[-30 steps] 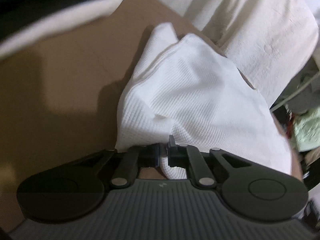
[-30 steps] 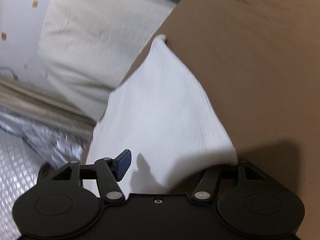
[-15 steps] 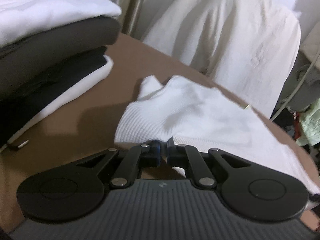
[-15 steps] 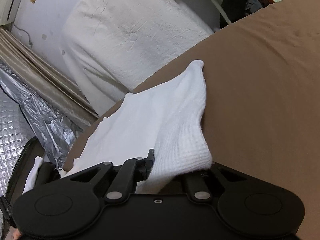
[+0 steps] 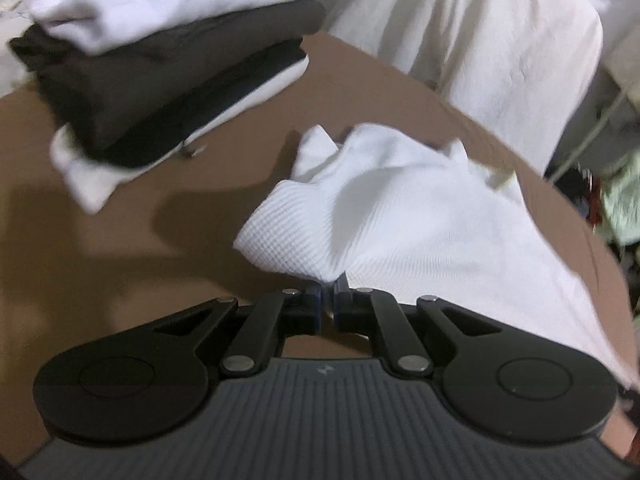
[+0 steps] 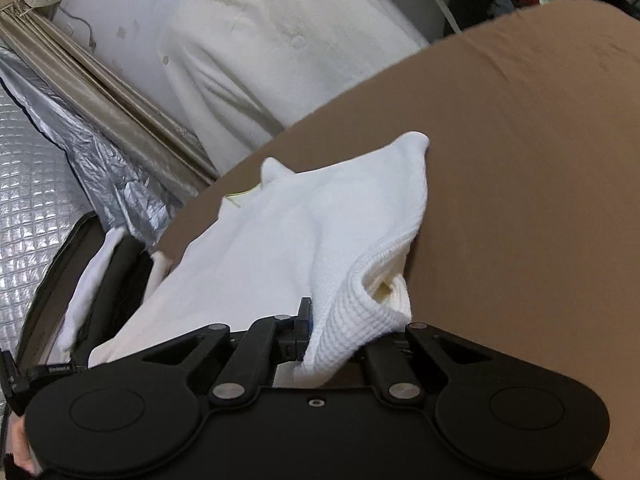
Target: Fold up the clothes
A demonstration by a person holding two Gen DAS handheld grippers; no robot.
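Two hand-held grippers, left and right, pinch the white garment.

White waffle-knit garment lies crumpled, partly folded.

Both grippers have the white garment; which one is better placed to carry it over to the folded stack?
Left. The left gripper, shut on the white garment, faces the folded stack directly across the brown surface. The right gripper sees only its edge.
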